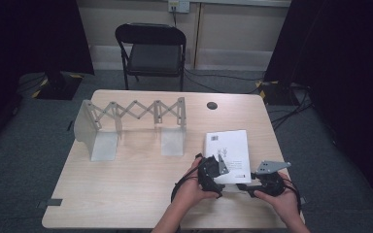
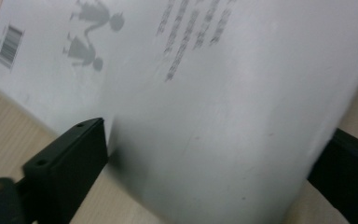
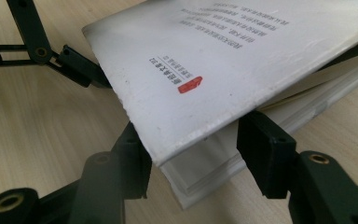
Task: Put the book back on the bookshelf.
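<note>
Ann: Behind the worktop (image 1: 126,194) stands a black chair (image 1: 151,51), and dark curtains hang at both sides. What lies on the wood?

Ben: A white book (image 1: 229,148) lies flat near the right front corner. A grey folding rack (image 1: 126,127) stands well apart from it, toward the back left.

Ann: Where are the hands?

Ben: Both are at the front edge of the book. The left hand-held gripper (image 1: 218,167) sits at the book's near left corner. The right hand-held gripper (image 1: 245,186) sits just beside the near right corner.

Ann: Is the left one clamped on the book?

Ben: Its jaws are wide apart. In the left gripper view, the book's cover (image 2: 223,107) lies between them, one jaw at each side edge. I cannot tell if they press on it.

Ann: And the right one?

Ben: In the right gripper view, its jaws are apart too. The book's corner (image 3: 200,140) is between them. The cover (image 3: 223,60) is lifted a little off the pages (image 3: 209,168) there. One jaw touches the page block; the other sits under the cover edge.
</note>
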